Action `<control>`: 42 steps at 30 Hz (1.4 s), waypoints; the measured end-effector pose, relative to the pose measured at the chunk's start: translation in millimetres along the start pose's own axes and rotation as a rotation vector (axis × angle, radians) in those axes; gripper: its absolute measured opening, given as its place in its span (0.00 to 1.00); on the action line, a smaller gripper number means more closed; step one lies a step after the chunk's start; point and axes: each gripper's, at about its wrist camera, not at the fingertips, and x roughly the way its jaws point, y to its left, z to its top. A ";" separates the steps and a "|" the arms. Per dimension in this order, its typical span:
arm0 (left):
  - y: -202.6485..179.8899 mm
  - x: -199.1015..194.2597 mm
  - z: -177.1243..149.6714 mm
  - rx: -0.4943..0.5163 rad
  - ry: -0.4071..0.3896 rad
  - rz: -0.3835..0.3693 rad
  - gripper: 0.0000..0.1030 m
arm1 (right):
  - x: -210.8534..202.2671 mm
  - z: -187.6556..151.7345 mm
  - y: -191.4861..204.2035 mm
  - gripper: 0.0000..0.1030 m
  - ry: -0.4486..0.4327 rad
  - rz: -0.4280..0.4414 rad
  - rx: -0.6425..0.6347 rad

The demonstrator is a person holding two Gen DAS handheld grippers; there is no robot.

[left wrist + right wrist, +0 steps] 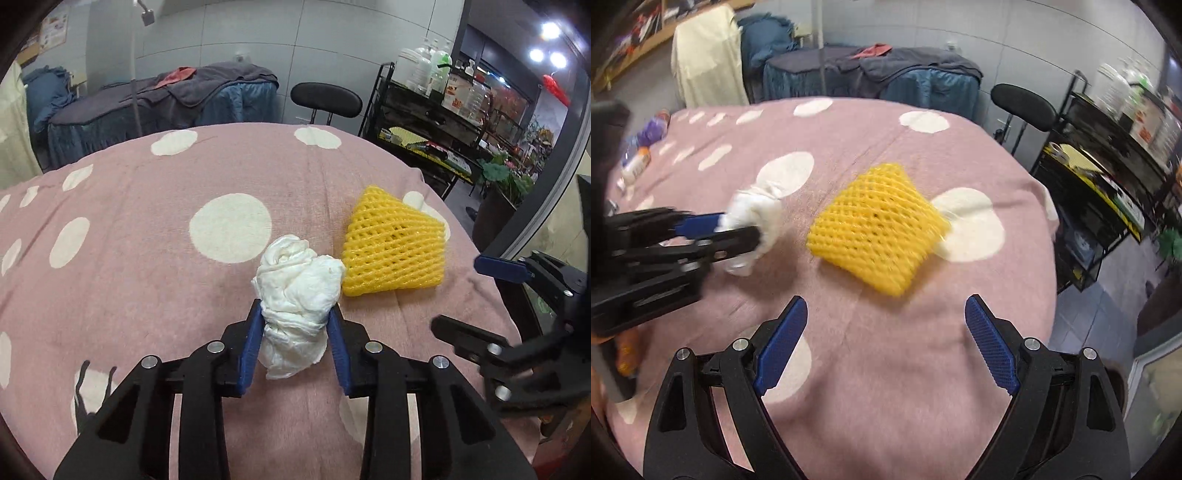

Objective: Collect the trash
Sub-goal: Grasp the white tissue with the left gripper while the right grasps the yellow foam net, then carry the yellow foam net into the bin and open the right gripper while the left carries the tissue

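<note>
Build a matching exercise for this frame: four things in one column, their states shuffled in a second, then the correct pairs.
Things:
1. crumpled white tissue
2. yellow foam fruit net
3. left gripper
4. right gripper

States:
A. open, holding nothing
B. lying free on the polka-dot cloth
C. pinched between blue fingers
D. shut on a piece of trash

Pairs: 1-C, 2-B, 3-D, 4-A

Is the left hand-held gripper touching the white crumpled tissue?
Touching. In the left wrist view, both blue pads of the left hand-held gripper press against the sides of the white crumpled tissue, with no gap visible.
</note>
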 end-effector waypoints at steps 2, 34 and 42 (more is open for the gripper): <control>4.3 -11.5 -5.0 -0.014 -0.016 -0.002 0.33 | 11.6 11.0 7.5 0.84 0.021 -0.023 -0.044; -26.0 -78.5 -61.2 -0.094 -0.137 -0.077 0.33 | -71.7 -42.6 -7.7 0.12 -0.128 0.069 0.138; -60.3 -85.9 -63.8 -0.044 -0.160 -0.135 0.33 | -111.7 -83.4 -36.6 0.12 -0.183 0.042 0.245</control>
